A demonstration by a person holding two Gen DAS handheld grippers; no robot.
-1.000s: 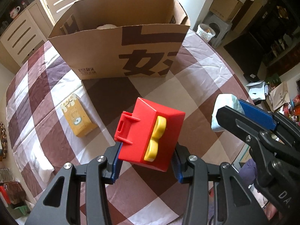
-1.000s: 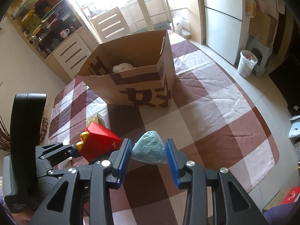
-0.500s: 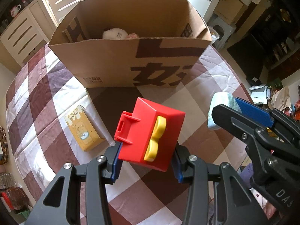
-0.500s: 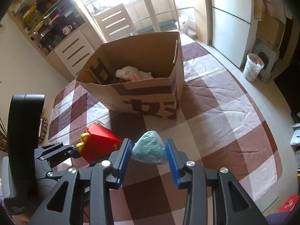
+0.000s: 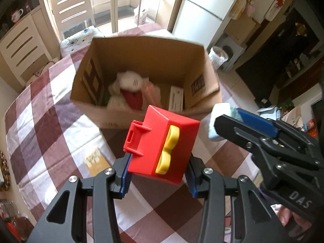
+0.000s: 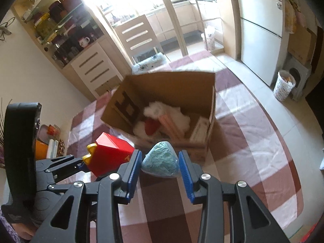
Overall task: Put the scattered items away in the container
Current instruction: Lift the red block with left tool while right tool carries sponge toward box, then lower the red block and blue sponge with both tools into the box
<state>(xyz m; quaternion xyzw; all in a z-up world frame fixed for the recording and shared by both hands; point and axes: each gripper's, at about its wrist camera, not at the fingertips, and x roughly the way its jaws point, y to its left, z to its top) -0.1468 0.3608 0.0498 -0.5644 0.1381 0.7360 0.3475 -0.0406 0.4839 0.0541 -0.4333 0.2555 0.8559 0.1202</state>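
Note:
My left gripper (image 5: pixel 158 174) is shut on a red toy box with yellow knobs (image 5: pixel 162 143), held in the air just in front of the open cardboard box (image 5: pixel 145 46). My right gripper (image 6: pixel 160 168) is shut on a teal wrapped packet (image 6: pixel 161 160), held beside the red toy (image 6: pixel 109 154), also short of the cardboard box (image 6: pixel 166 81). Inside the box lie a white plush toy (image 5: pixel 129 79), a pink item and a small white carton (image 5: pixel 176 99). The packet and right gripper also show in the left wrist view (image 5: pixel 219 119).
A yellow snack carton (image 5: pixel 95 160) lies on the checked tablecloth (image 5: pixel 40 121) left of my left gripper. Chairs (image 5: pixel 68 10) stand behind the table. A white bin (image 6: pixel 284 85) and a fridge stand at the right on the floor.
Both grippers have risen and moved toward the cardboard box with their loads. The inside of the box now shows from above.

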